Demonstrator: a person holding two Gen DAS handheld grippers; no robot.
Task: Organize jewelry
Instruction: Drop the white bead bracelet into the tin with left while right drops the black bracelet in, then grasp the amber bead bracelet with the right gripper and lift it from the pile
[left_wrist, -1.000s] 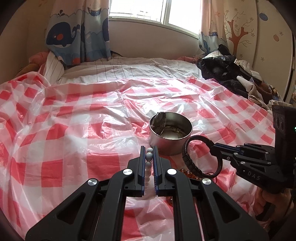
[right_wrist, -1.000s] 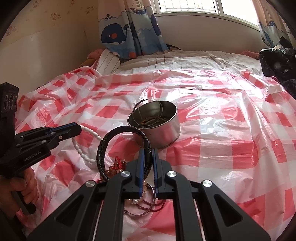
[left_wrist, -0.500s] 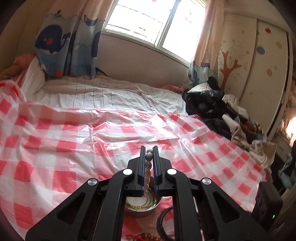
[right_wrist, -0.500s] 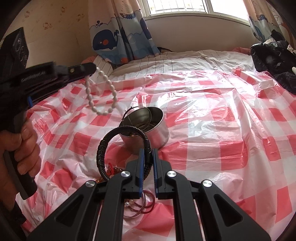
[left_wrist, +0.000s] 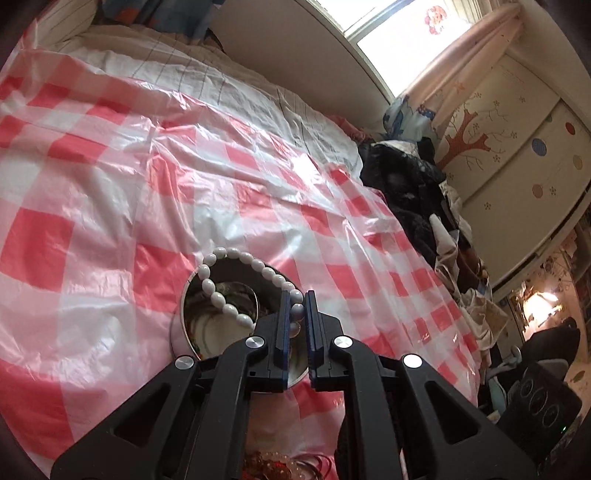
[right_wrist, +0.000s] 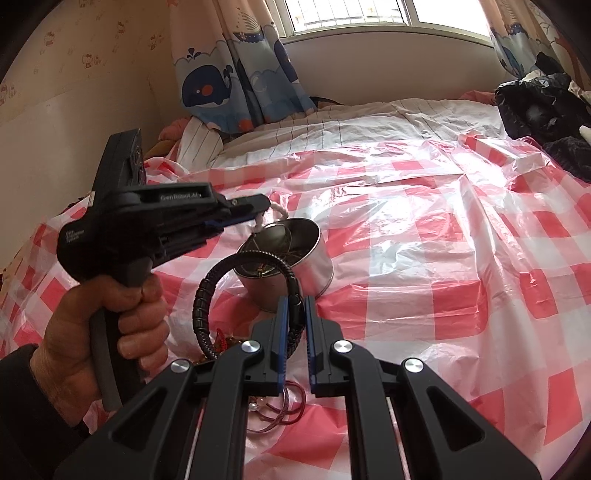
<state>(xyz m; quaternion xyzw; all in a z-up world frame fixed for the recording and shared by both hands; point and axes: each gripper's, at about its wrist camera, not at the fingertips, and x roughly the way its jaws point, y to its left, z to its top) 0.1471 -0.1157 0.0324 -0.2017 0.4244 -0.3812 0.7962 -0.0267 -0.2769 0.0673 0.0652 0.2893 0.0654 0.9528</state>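
A round metal tin (right_wrist: 291, 264) stands on the red-and-white checked plastic sheet (right_wrist: 443, 258); it also shows in the left wrist view (left_wrist: 218, 317). My left gripper (left_wrist: 297, 314) is shut on a white bead bracelet (left_wrist: 236, 280) and holds it right over the tin's mouth. In the right wrist view the left gripper (right_wrist: 260, 206) hangs the beads (right_wrist: 275, 212) above the tin. My right gripper (right_wrist: 295, 314) is shut on a black braided bracelet (right_wrist: 207, 295), held just in front of the tin.
More jewelry lies on the sheet below my right gripper: thin pink bangles (right_wrist: 280, 410) and red-brown beads (right_wrist: 221, 339). Dark clothes (left_wrist: 413, 184) are piled at the bed's right. A whale curtain (right_wrist: 236, 74) and a window are behind.
My left gripper has carried the white bead bracelet from high on the left to right over the tin and tilted down. My right gripper has stayed put with the black bracelet.
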